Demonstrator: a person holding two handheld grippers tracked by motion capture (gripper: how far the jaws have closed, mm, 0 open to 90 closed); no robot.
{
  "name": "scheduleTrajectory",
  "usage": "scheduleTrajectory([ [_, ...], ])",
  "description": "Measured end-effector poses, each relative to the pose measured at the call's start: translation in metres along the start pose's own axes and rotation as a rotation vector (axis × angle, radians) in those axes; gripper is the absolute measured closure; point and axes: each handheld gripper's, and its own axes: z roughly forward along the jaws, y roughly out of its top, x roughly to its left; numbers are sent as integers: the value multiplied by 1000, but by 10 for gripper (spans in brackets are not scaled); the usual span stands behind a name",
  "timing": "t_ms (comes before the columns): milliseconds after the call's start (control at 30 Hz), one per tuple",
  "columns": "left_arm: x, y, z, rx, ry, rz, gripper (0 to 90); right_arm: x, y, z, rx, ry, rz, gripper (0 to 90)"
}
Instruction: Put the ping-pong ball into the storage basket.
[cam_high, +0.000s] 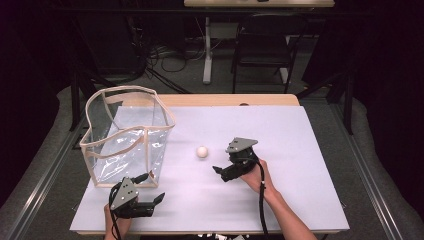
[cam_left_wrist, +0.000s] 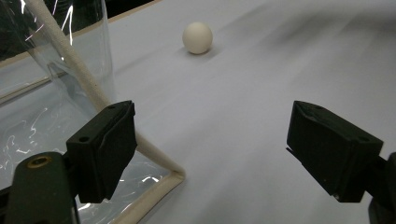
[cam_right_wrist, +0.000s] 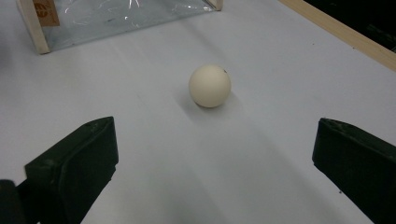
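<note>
1. The left gripper (cam_high: 154, 187) sits at the near edge of the table (cam_high: 300, 200), held in the person's left hand (cam_high: 116, 225). Its jaws stand wide apart and hold nothing.
2. In the left gripper view, the left gripper (cam_left_wrist: 211, 154) has one jaw just beside the near corner of the clear bag (cam_left_wrist: 56, 93); whether they touch cannot be told. The bag's cream trim (cam_left_wrist: 154, 154) runs along the corner between the jaws.
3. The right gripper (cam_high: 220, 169) lies farther in, right of centre, held in the right hand (cam_high: 256, 176). Its jaws are spread wide and hold nothing.
4. The ball (cam_high: 202, 152) rests on the white table surface, between the bag (cam_high: 127, 137) and the right gripper, apart from both.
5. In the right gripper view, the ball (cam_right_wrist: 209, 86) lies ahead of the right gripper (cam_right_wrist: 212, 154), beyond the jaw tips and roughly centred between them, untouched.
6. The bag stands upright at the far left of the table, its top open.
7. Beyond the table stands a chair (cam_high: 262, 47).
</note>
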Motion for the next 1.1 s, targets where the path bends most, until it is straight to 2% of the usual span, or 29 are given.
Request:
scheduleTrajectory([
  [1100, 0, 0, 1, 0, -7, -1, 159, -8, 20, 42, 34, 29, 0, 0],
])
